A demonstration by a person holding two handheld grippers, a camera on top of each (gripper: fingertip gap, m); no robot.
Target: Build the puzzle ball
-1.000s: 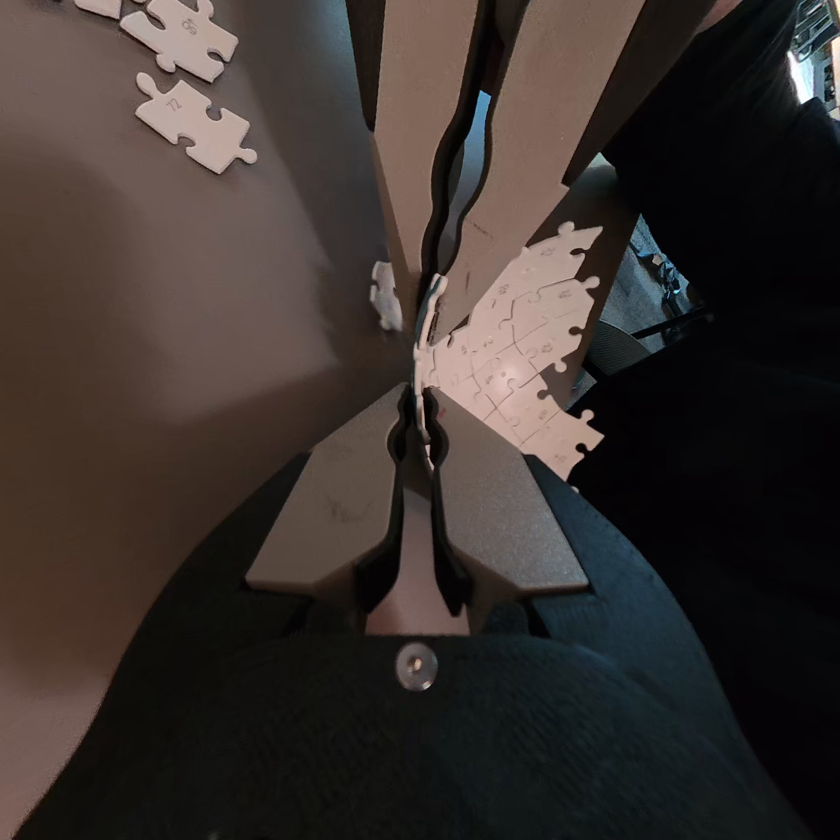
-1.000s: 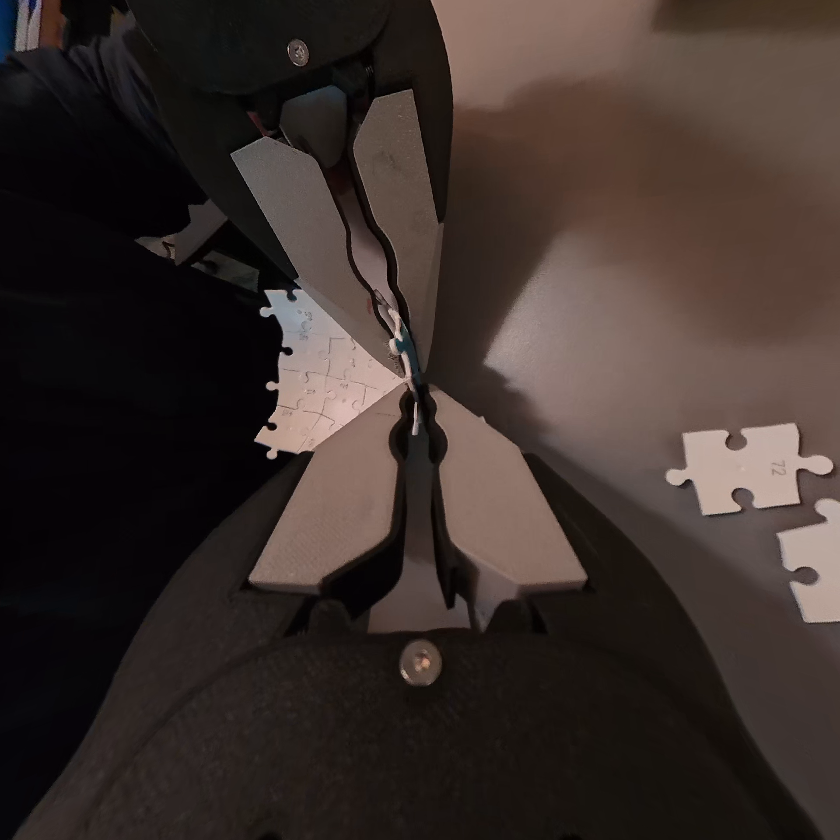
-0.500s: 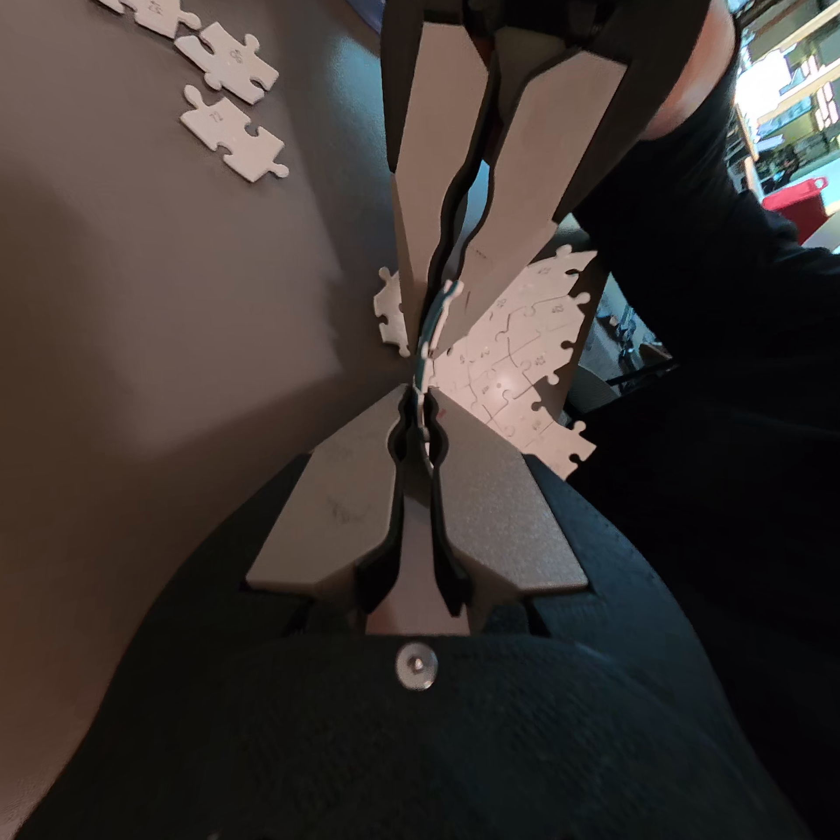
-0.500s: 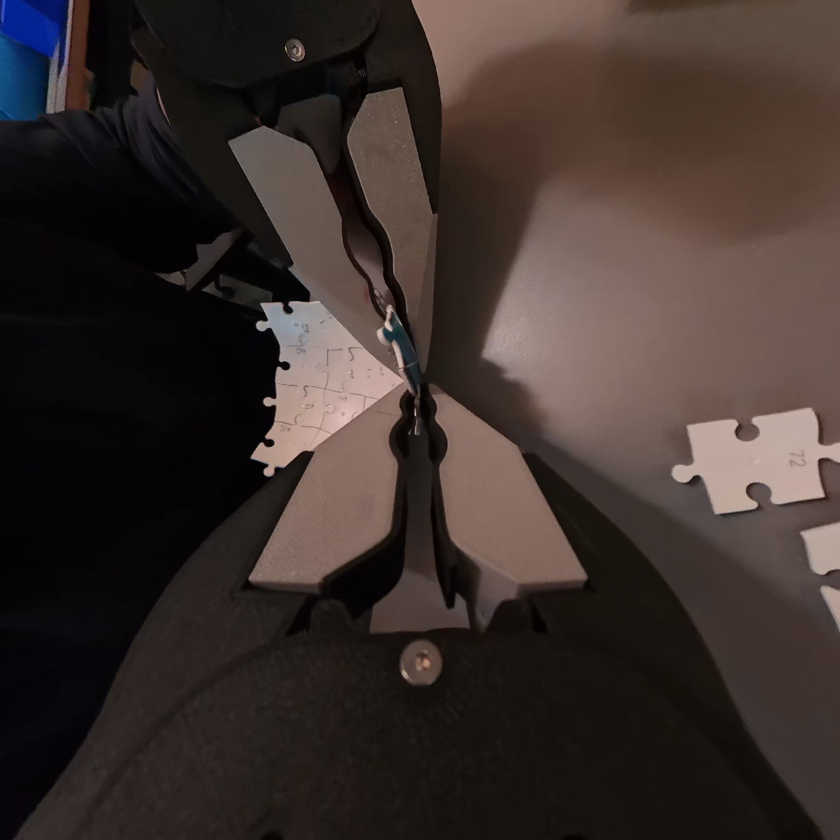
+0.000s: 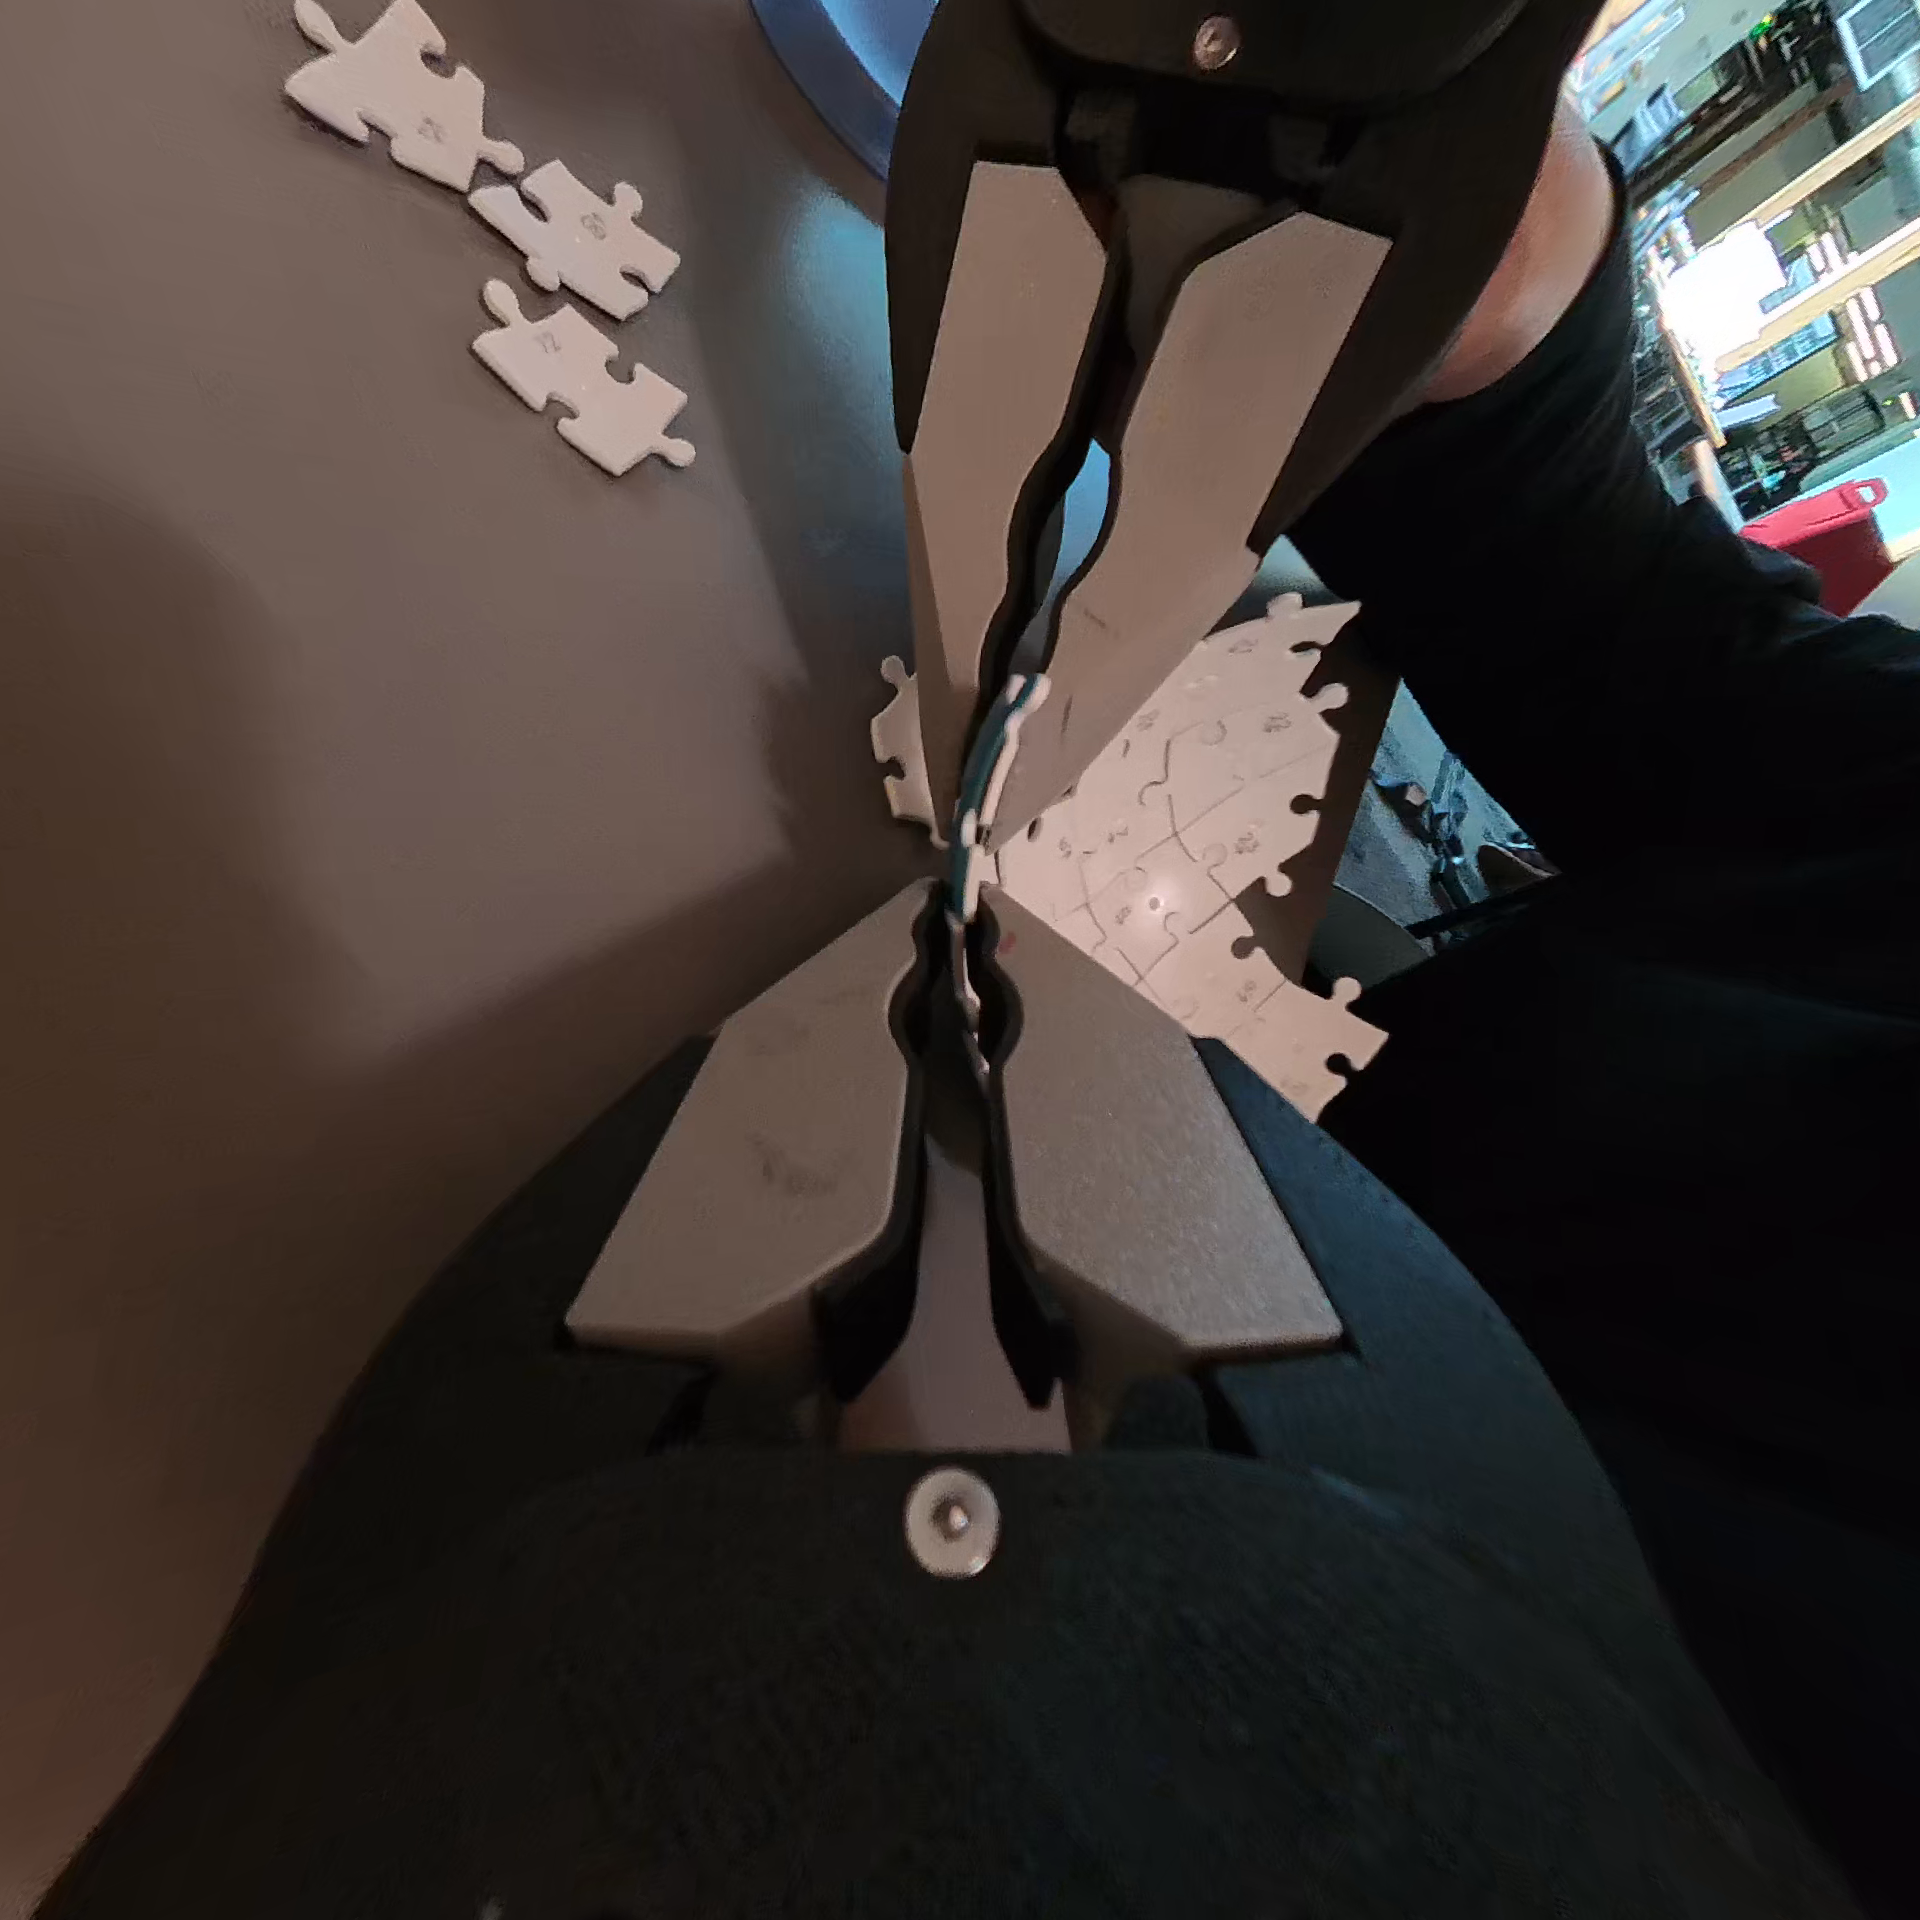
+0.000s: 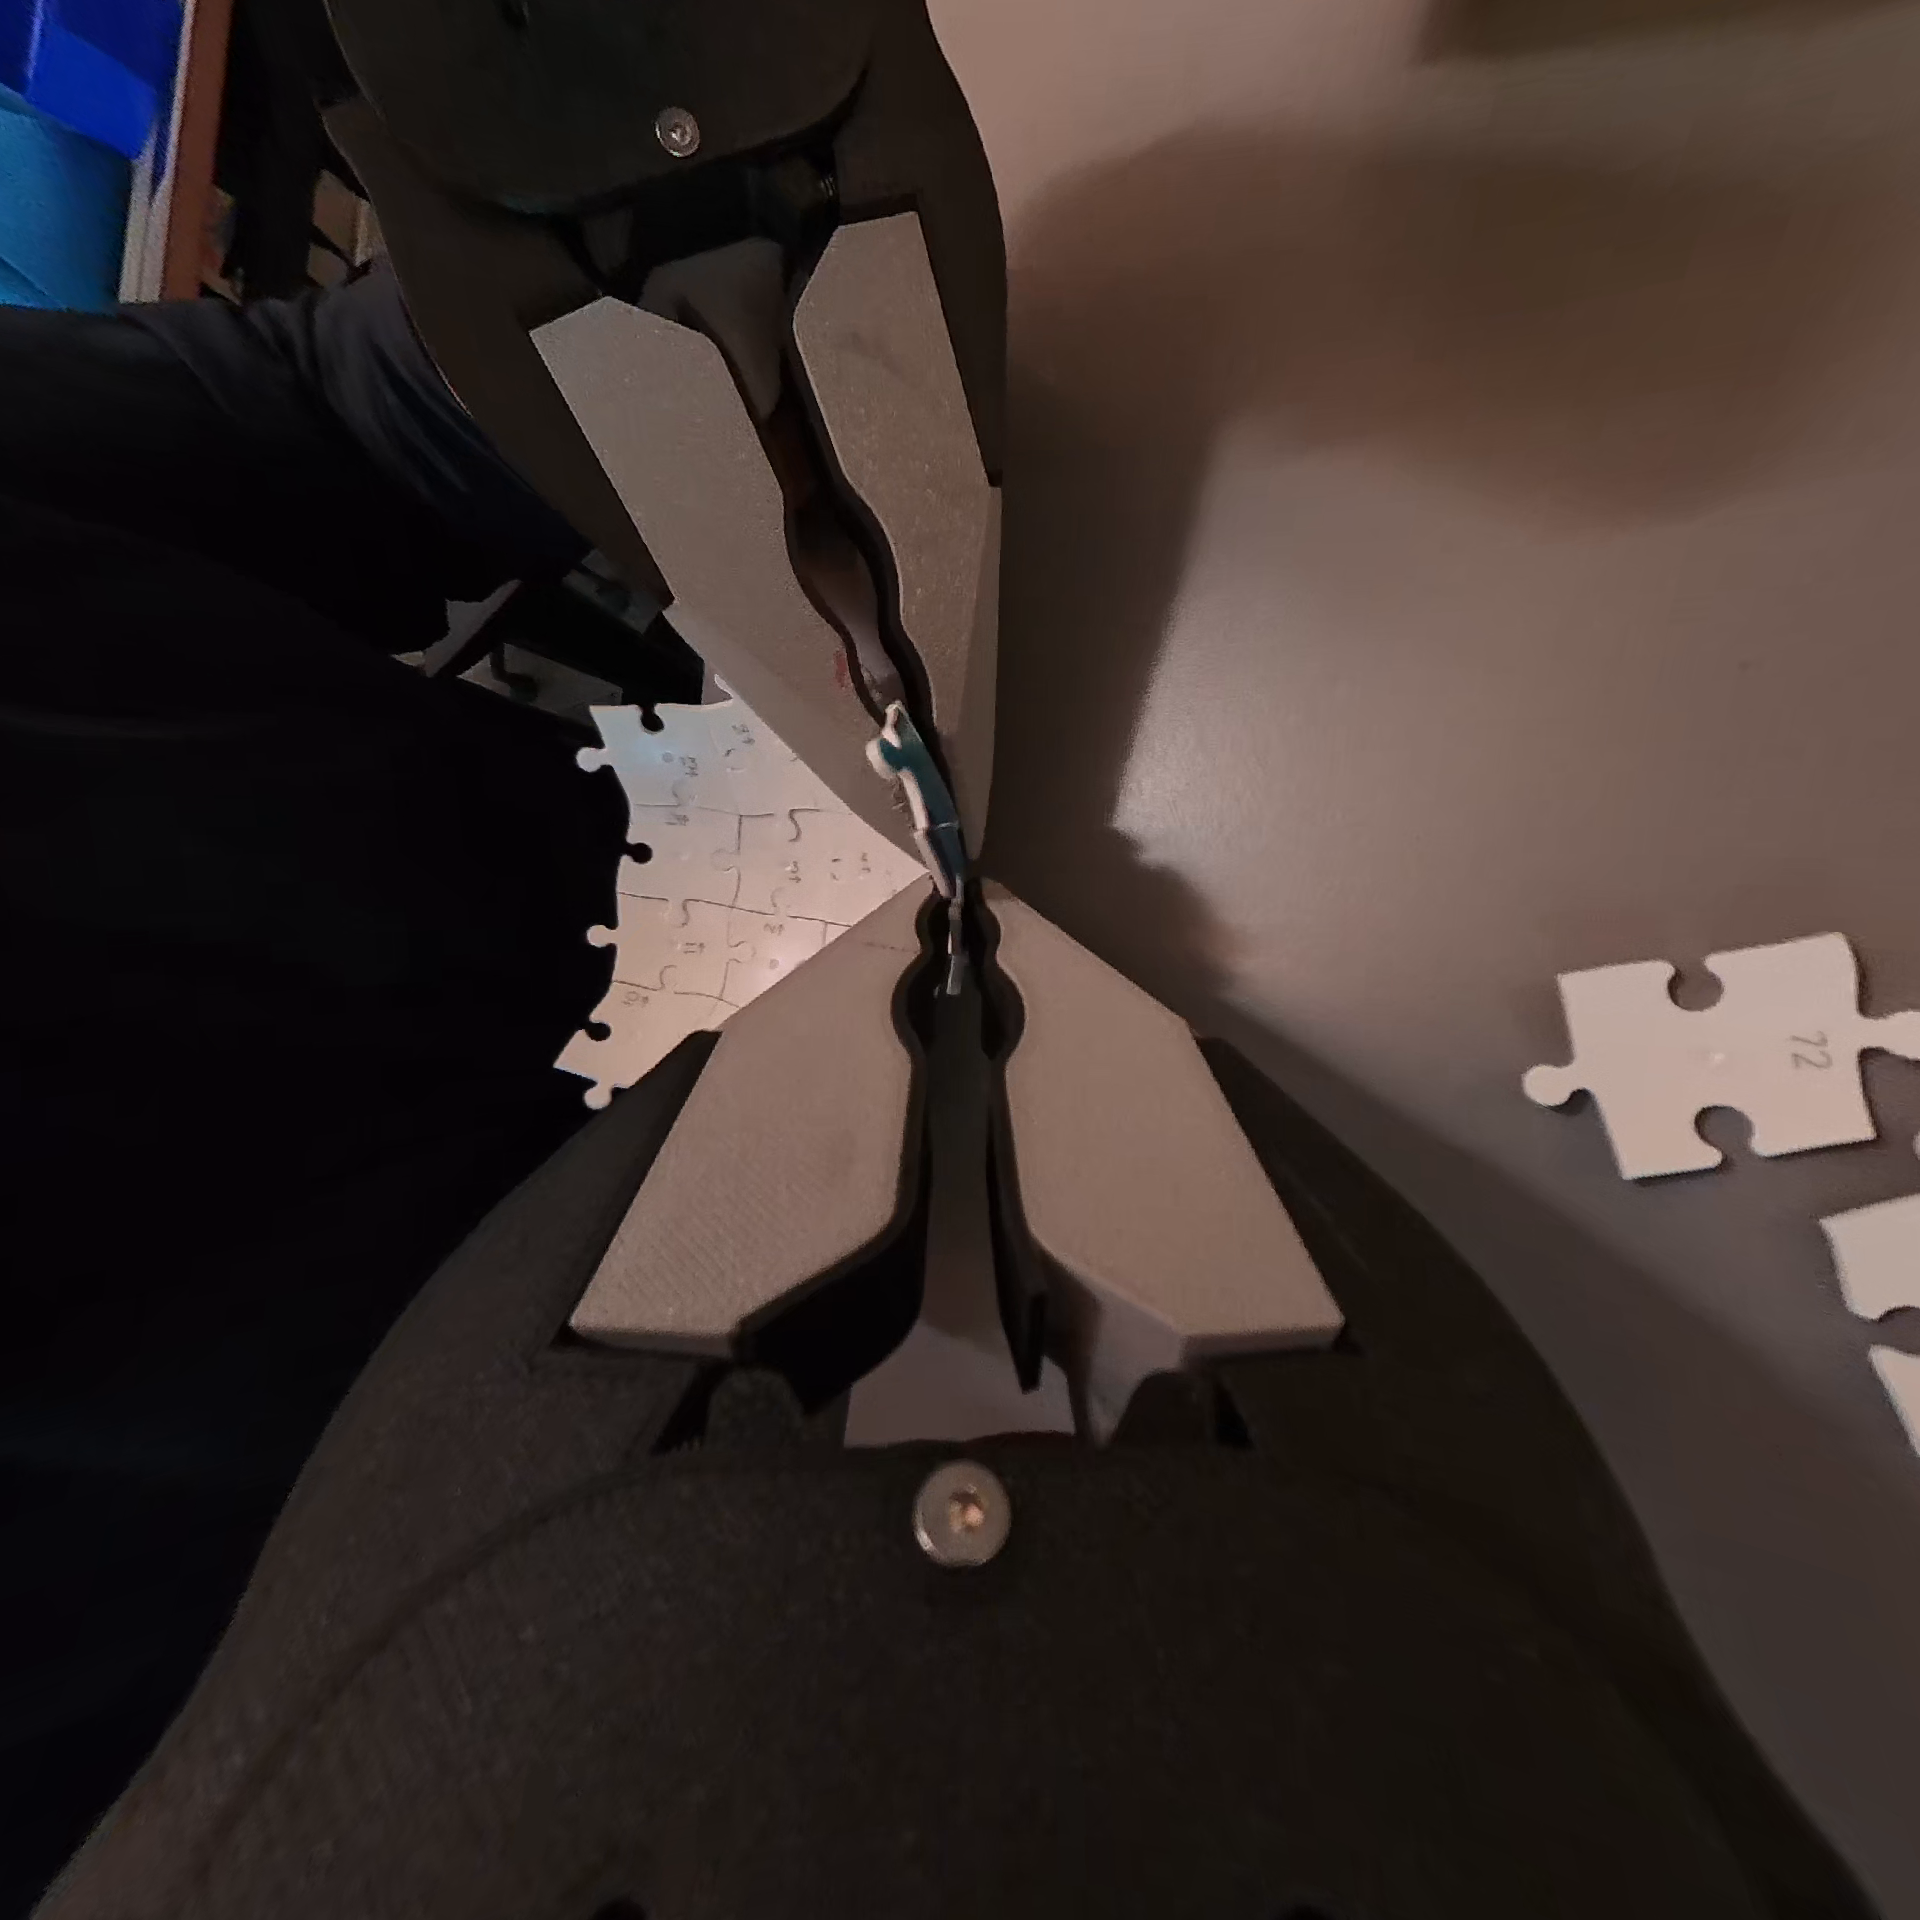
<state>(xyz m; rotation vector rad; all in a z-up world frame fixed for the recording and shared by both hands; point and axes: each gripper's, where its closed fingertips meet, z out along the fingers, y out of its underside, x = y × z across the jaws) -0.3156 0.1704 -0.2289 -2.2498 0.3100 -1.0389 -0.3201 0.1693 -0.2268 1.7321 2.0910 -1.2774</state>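
Pinching the thin, light, bendy shell (image 5: 1195,831) at its rim, both grippers (image 5: 961,914) (image 6: 956,904) are clamped tip-to-tip; edges suit gripping.

In the left wrist view the loose pieces (image 5: 582,384) have slid from the upper-left corner toward centre. The opposing right tongs (image 5: 987,790) now show their screw at the top edge.

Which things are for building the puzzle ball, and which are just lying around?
For the job:
- curved white joined puzzle section
- left gripper
- right gripper
- loose white puzzle pieces

Lying about:
- red bin
- blue bins
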